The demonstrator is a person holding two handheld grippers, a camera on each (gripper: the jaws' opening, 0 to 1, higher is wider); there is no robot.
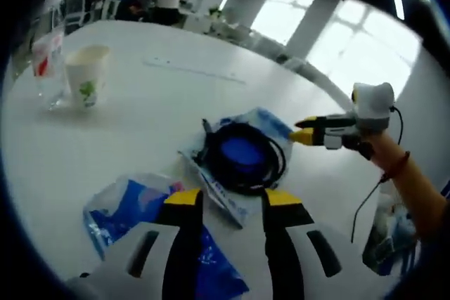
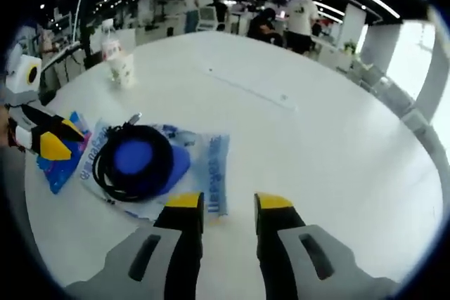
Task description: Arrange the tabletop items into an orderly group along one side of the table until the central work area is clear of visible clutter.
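A coiled black cable [image 1: 242, 156] lies on a clear plastic bag with blue print [image 1: 261, 123] in the middle of the white table [image 1: 155, 103]. A blue crumpled packet [image 1: 137, 205] lies under my left gripper [image 1: 230, 198], which hovers open just short of the coil. My right gripper [image 2: 228, 203] is open above the bag's near edge [image 2: 211, 166], with the cable coil [image 2: 133, 159] to its left. The right gripper [image 1: 304, 133] also enters the left gripper view beside the bag. The left gripper [image 2: 56, 138] shows over the blue packet [image 2: 60, 163].
A paper cup [image 1: 88, 75] and a clear plastic cup [image 1: 48, 64] stand together near the far table edge; in the right gripper view they appear as the cups [image 2: 119, 64]. A thin strip [image 2: 253, 89] lies across the table. People sit at desks beyond.
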